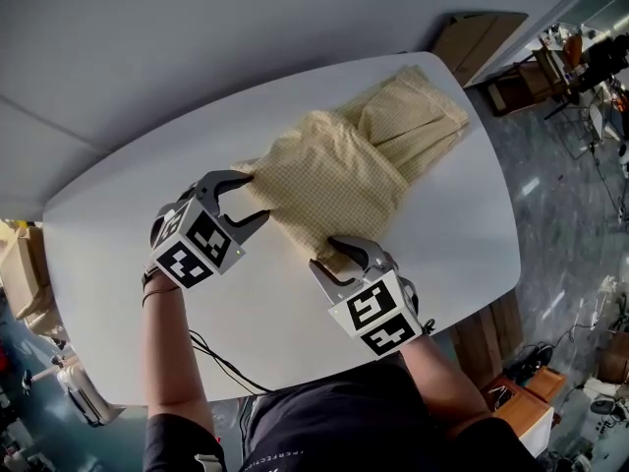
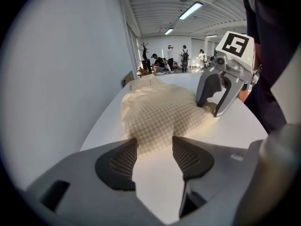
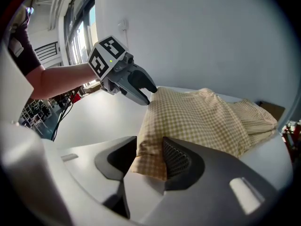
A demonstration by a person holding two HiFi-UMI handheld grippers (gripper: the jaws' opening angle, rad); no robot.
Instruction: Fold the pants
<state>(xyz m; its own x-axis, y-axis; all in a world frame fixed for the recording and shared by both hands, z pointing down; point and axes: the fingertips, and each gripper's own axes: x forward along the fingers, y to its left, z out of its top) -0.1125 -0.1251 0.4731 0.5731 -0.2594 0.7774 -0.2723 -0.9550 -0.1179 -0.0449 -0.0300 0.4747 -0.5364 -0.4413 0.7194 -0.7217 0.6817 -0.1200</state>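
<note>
Bright, even indoor light fills all three views: ceiling strip lights [image 2: 190,11] glow in the left gripper view, and windows [image 3: 77,25] let daylight in at the right gripper view's upper left. Shadows on the white counter [image 1: 295,313] are soft and faint. Both gripper views bulge like a fisheye and turn black at the corners

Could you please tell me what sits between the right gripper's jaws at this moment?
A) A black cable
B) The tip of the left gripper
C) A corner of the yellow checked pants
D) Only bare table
C: in the right gripper view, a corner of the yellow checked pants lies between the parted jaws of the right gripper, on the white table.
</note>
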